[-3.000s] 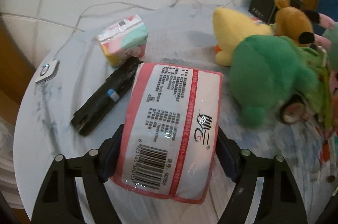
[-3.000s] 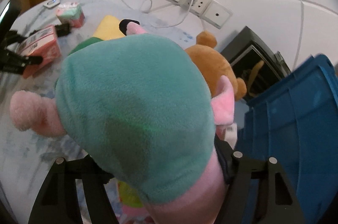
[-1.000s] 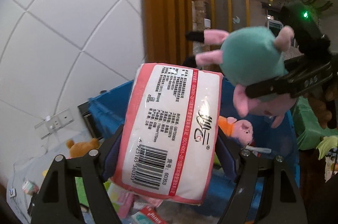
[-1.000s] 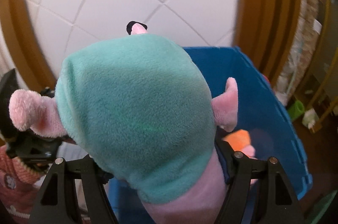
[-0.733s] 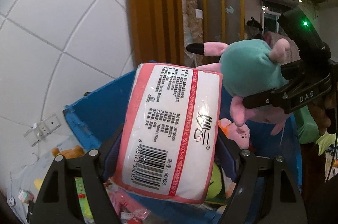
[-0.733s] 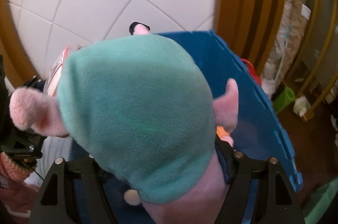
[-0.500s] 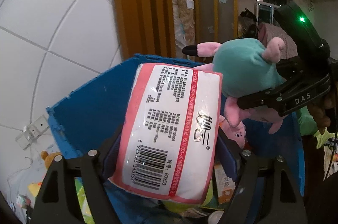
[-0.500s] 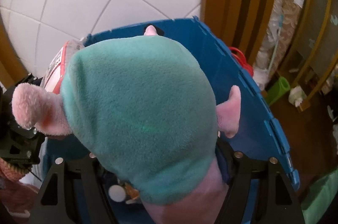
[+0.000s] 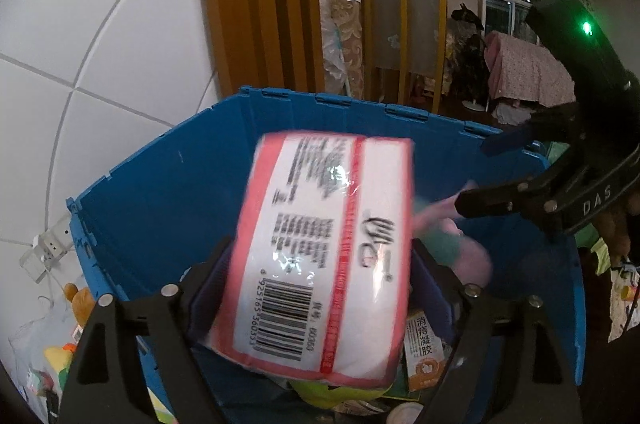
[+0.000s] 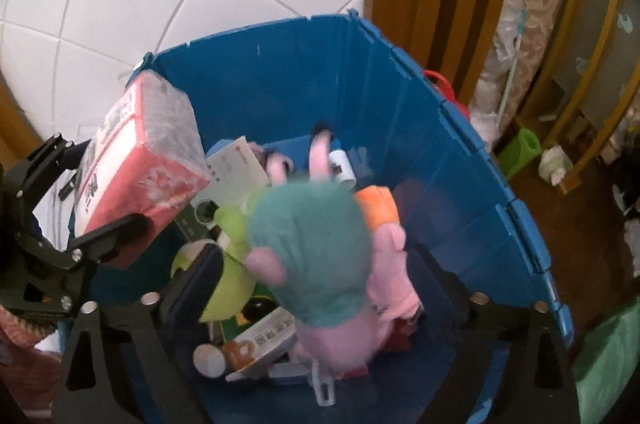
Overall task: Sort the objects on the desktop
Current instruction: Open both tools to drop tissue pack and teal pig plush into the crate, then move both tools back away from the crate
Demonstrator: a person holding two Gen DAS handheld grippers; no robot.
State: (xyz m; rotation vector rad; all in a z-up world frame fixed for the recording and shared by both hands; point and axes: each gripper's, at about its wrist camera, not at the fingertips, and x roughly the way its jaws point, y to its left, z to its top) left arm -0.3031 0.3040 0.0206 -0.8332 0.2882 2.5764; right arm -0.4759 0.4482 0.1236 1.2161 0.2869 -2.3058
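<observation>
The pink-and-white tissue pack (image 9: 328,248) sits loose and blurred between the spread fingers of my left gripper (image 9: 320,288), above the blue bin (image 9: 168,191). It also shows in the right wrist view (image 10: 140,163), with the left gripper (image 10: 68,224) beside it. The teal-and-pink plush pig (image 10: 316,260) is blurred and free of my right gripper (image 10: 316,288), dropping into the bin (image 10: 440,163). My right gripper (image 9: 516,179) shows open in the left wrist view, above the pig (image 9: 452,244).
The bin holds several items: a green plush (image 10: 232,264), an orange-and-pink plush (image 10: 380,216), boxes (image 10: 264,340) and a white card (image 10: 232,167). A white tiled wall (image 9: 100,43) and wooden slats (image 9: 280,3) stand behind. Plush toys (image 9: 76,300) lie on the table at lower left.
Both grippers have opened over the blue bin. The plush pig has left the right gripper and falls into the bin. The tissue pack has come loose in the left gripper.
</observation>
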